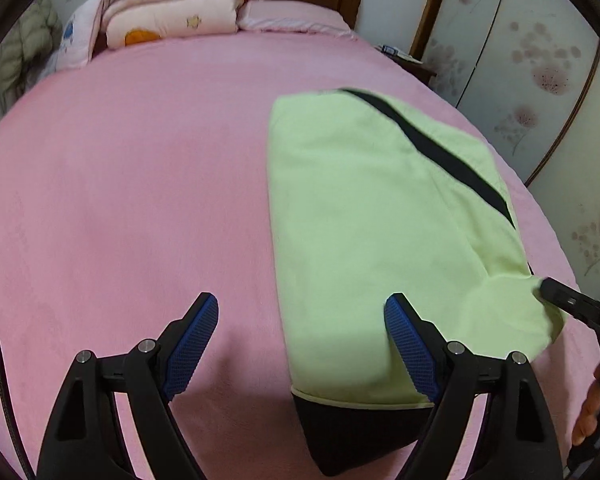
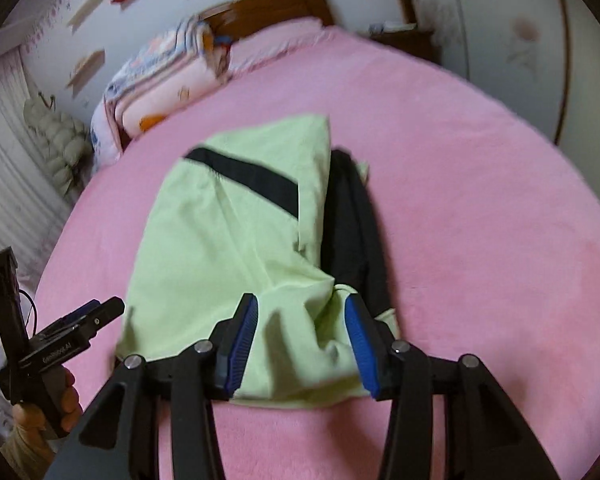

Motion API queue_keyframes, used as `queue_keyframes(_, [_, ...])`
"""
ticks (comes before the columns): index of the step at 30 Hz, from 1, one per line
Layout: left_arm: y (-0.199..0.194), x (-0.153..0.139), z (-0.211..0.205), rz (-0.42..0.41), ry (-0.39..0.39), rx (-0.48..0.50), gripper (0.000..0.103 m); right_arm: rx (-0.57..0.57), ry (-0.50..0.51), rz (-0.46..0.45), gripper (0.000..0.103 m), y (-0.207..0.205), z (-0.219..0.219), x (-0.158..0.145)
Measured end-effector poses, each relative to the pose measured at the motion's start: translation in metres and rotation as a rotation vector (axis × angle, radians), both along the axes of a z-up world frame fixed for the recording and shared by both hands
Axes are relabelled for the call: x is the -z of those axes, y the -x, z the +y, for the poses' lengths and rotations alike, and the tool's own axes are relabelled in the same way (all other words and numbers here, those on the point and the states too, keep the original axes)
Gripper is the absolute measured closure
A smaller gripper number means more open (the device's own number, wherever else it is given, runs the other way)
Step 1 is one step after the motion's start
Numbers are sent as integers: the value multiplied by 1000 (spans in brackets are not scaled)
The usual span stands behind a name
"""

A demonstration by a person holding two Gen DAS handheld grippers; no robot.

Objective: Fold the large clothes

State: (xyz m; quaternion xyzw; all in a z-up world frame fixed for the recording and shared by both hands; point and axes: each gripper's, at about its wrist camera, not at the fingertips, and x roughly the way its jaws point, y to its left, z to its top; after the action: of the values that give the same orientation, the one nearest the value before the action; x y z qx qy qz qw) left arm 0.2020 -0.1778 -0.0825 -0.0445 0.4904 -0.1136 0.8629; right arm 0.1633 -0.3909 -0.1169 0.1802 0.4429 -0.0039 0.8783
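Garment (image 2: 228, 256), pale green with black panels, lies folded on the pink bed (image 2: 480, 184), its long axis running away from us toward the headboard. Our right gripper (image 2: 302, 312) hangs over its near end, jaws partly apart with green cloth bunched between the pads but not pinched. Our left gripper (image 1: 300, 308) stands wide and empty, astride the garment's left edge. We judge the right nearer for the next fold. Faint lettering marks the left gripper's body, unreadable.
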Motion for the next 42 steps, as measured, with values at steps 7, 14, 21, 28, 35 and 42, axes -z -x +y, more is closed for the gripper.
queue_keyframes(7, [-1, 10, -26, -2, -7, 85, 38, -47, -65, 50, 99, -17, -11, 26])
queue_keyframes(14, [24, 19, -46, -115, -165, 146, 40, 126, -78, 20, 101, 25, -27, 56])
queue_keyframes(21, [11, 0, -42, -32, -91, 162, 30, 123, -9, 25, 96, 20, -15, 33])
queue_keyframes(28, [-23, -49, -24, -107, 5, 162, 18, 70, 59, -127, 45, -6, -23, -36])
queue_keyframes(35, [-100, -21, -8, -43, 19, 68, 18, 45, -30, -54, 45, -97, -38, -17])
queue_keyframes(42, [-128, 6, -6, -2, 47, 31, 19, 34, -83, 28, 49, -141, -44, 22])
